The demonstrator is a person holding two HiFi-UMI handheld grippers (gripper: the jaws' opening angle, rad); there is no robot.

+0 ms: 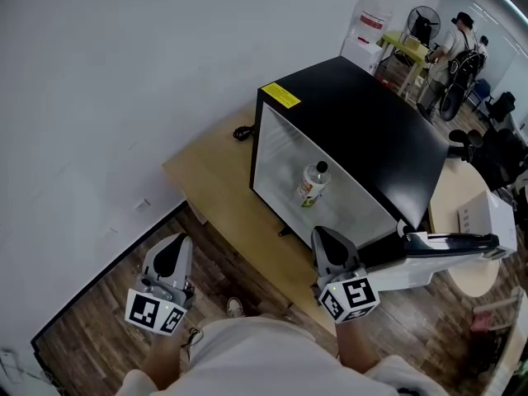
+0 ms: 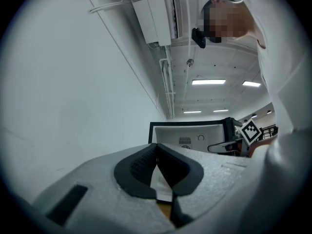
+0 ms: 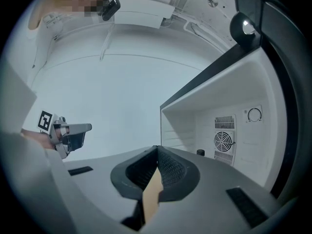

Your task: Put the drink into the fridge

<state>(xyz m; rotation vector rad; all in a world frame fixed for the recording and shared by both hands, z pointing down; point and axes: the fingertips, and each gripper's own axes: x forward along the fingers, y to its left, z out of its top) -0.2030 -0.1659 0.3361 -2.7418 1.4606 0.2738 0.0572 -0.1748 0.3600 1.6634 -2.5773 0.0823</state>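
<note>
Head view first: both forearms are tucked low and close to the body, one on each side, with the grippers aimed out toward the black fridge (image 1: 371,130) on the wooden table (image 1: 206,180). Left gripper (image 1: 171,250) hangs over the floor off the table's near edge. Right gripper (image 1: 327,242) sits just in front of the open fridge, beside its swung-out door (image 1: 445,250). The bottle (image 1: 313,183) stands upright inside the fridge on the white bottom, apart from both grippers.

Left gripper view: pads pressed together at the tips, nothing between them, nose tipped a bit upward, fridge straight ahead.

Right gripper view: same deal, pads meeting with nothing pinched, pointing level into the white inside. Only the bottle's dark cap peeks over the gripper body, near the round fan (image 3: 224,143) on the back wall.
</note>
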